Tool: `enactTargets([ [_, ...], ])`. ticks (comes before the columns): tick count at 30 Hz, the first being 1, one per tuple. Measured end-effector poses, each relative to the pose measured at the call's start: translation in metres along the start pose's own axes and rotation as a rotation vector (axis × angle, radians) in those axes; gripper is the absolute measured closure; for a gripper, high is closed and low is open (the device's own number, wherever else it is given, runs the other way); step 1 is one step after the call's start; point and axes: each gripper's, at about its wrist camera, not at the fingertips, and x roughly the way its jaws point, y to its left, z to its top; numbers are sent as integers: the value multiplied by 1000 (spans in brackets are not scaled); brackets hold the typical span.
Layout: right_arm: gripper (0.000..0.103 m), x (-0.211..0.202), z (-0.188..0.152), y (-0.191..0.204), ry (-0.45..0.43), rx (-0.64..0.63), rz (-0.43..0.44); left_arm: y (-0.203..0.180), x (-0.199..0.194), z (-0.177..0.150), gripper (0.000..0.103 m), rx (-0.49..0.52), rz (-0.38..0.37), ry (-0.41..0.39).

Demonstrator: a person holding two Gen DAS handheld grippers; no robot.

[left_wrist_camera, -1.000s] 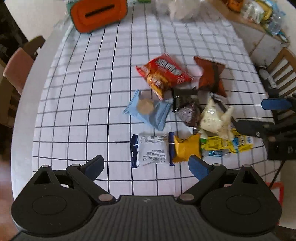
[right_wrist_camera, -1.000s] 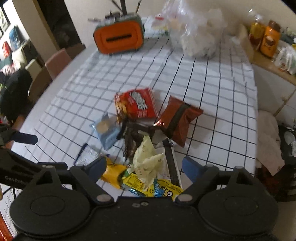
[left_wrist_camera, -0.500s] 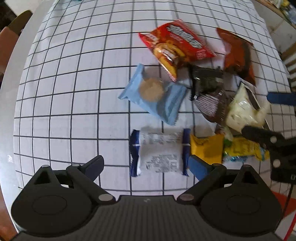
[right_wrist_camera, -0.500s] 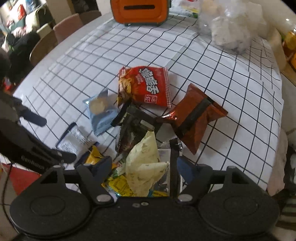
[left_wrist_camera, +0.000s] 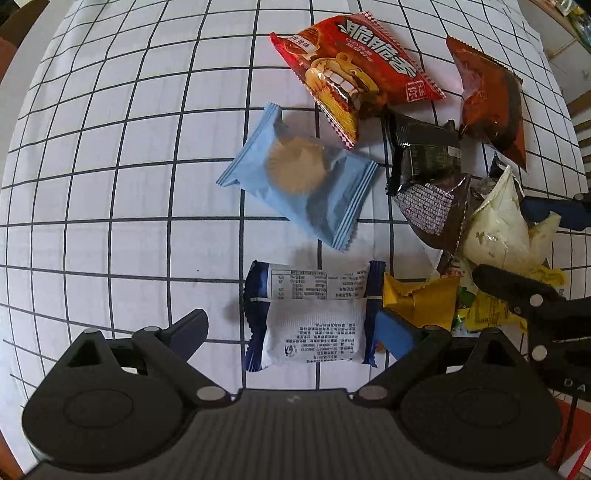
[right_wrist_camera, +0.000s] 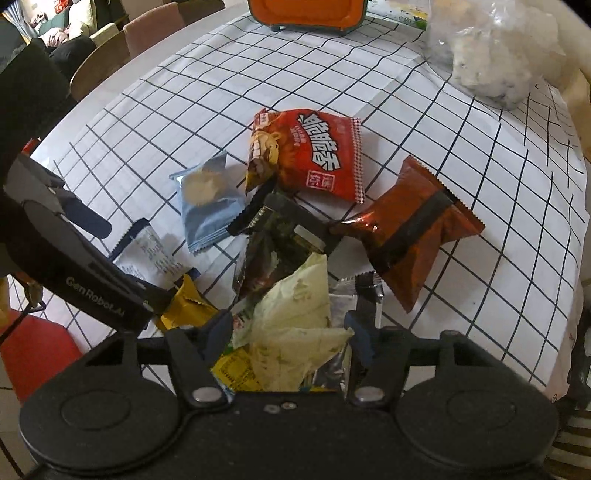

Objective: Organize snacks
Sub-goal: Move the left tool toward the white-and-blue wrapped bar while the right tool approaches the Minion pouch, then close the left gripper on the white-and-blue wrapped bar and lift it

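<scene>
- The left tool points down at the tabletop, which is covered with a white cloth with a black grid.
- Its jaws are spread, one on each side of the white pack with dark blue ends. The right finger is just at the pack's blue end; the left one stands apart from it. I cannot tell whether the right pad touches.
- The right tool is over the near end of the snack heap, and its jaws are closing.
- The pale cream pack lies between them. The pads are close on each side of it, but no firm pinch shows.
- A yellow pack lies just beside the white pack, partly under the heap.
- The light blue pack lies flat, apart from the white one and just beside the red pack.
- A dark foil pack lies under the cream pack's far tip.
- The rust-brown pack lies to the right of the heap.
- At the far edge stand an orange box and a clear bag.
</scene>
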Motion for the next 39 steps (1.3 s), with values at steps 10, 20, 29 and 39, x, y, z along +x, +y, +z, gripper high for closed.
enactTargets([
  [10, 58, 1, -3, -1, -19, 9, 6, 1, 10, -6, 34, 6, -45, -45],
  [20, 62, -10, -8, -1, -45, 30, 3, 0, 4, -10, 49, -22, -61, -73],
  [29, 63, -37, -16, -2, -95, 70, 4, 21, -21, -20, 55, -78, -61, -93],
  [39, 63, -78, -32, 8, -145, 90, 10, 34, -50, -24, 67, -88, -90, -128],
])
